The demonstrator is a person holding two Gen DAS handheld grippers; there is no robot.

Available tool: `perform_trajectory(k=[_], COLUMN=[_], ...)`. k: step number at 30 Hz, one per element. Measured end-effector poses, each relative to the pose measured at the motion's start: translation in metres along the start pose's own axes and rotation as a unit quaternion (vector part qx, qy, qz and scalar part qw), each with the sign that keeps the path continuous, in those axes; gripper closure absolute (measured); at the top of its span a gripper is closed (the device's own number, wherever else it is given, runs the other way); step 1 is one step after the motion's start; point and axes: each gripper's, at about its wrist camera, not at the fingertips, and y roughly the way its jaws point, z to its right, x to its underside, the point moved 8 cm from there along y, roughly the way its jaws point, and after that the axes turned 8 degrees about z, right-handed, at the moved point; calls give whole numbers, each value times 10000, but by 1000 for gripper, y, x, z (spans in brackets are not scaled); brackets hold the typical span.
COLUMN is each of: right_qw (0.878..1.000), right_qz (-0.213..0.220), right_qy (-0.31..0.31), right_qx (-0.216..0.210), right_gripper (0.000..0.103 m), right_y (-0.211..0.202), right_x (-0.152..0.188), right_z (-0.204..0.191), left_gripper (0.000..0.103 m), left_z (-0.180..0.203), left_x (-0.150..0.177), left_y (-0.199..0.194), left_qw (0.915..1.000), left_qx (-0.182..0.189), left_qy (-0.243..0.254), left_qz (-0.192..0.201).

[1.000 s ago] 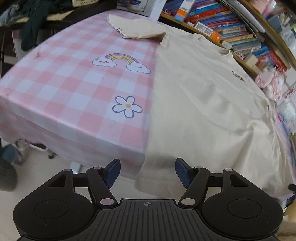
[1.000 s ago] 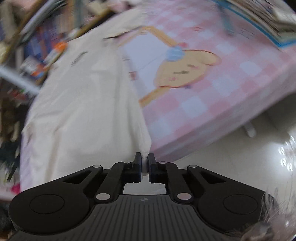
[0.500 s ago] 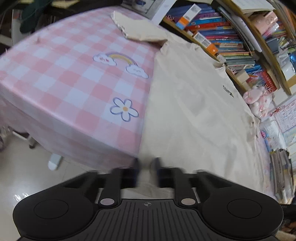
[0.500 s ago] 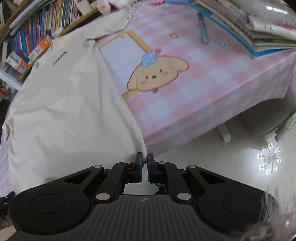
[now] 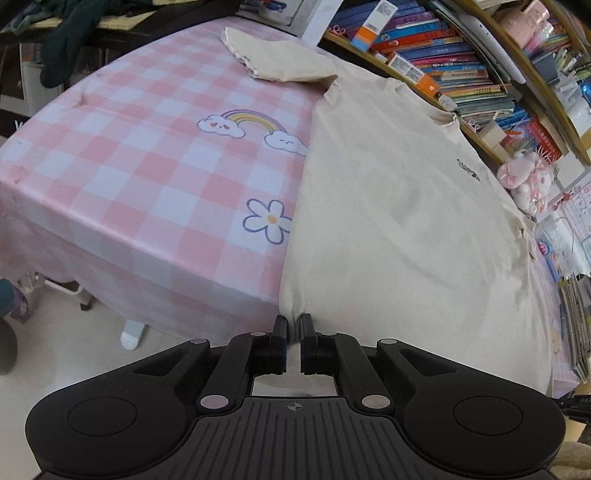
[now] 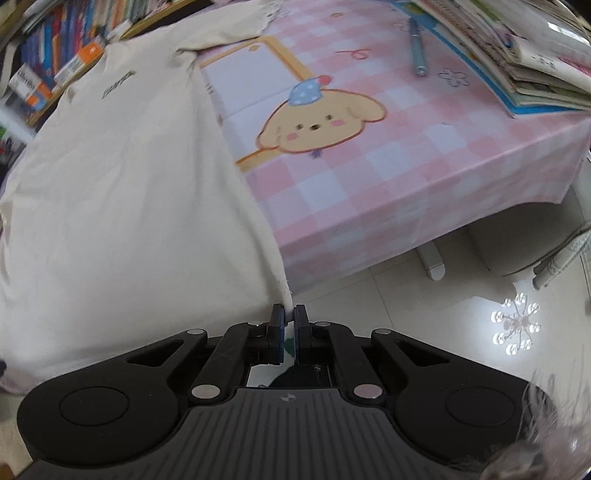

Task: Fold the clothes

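Observation:
A cream T-shirt (image 5: 399,206) lies spread flat on a table with a pink checked cloth (image 5: 140,177), its hem hanging over the near edge. My left gripper (image 5: 293,319) is shut on the hem's left corner. In the right wrist view the same cream T-shirt (image 6: 122,192) fills the left side, and my right gripper (image 6: 289,314) is shut on the hem's right corner. One sleeve (image 5: 280,62) lies out to the far left, the other sleeve (image 6: 229,27) to the far right. A small dark logo (image 5: 468,170) marks the chest.
Bookshelves (image 5: 443,70) run along the table's far side, with a pink plush toy (image 5: 524,181) beside them. A stack of books (image 6: 517,62) and a pen (image 6: 417,48) lie on the cloth at the right. Dark clothes (image 5: 74,33) hang at far left. Pale tiled floor (image 6: 461,306) below.
My left gripper went from wide open around the hem to shut on its left corner. The right gripper stayed shut on its corner and tilted slightly.

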Motion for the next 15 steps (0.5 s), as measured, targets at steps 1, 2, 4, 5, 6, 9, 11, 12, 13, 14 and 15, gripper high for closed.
perform_trajectory(k=[1, 2, 4, 5, 6, 9, 11, 12, 13, 14, 15], right_qw=[10000, 10000, 10000, 10000, 10000, 9998, 9995, 9993, 9990, 9987, 9983], right_qz=[-20, -25, -38, -43, -12, 168, 301, 366, 431, 495, 559], right_qy=[-45, -29, -7, -2, -7, -8, -12, -37, -62, -87, -113], right_qx=[-5, 4, 32, 50, 72, 64, 49, 64, 79, 95, 110], right_gripper=[99, 98, 97, 95, 92, 65, 65, 63, 60, 56, 54], right_y=[0, 1, 2, 2, 0, -8, -14, -17, -19, -22, -24], right_x=[1, 1, 3, 3, 3, -5, -11, -14, -17, -21, -23], right_z=[-2, -5, -8, -9, -9, -11, -13, -15, -16, -18, -20], left_gripper=[97, 96, 92, 89, 87, 63, 38, 37, 37, 36, 36], left_z=[-1, 1, 4, 5, 6, 5, 5, 6, 6, 7, 8], left_x=[0, 0, -2, -3, -4, -11, -18, -22, -25, -29, -31], left_y=[1, 1, 1, 0, -1, -8, -13, -16, -18, -20, -22], left_qw=[10000, 9999, 9992, 9989, 9985, 9978, 9971, 9966, 9958, 9951, 9944], left_qx=[6, -5, -133, -171, -211, -355, -431, -467, -497, -522, -532], left_qy=[13, 98, 357, 433, 498, 542, 567, 587, 633, 676, 713], left_qz=[-19, -46, -86, -84, -78, 100, 269, 352, 432, 507, 564])
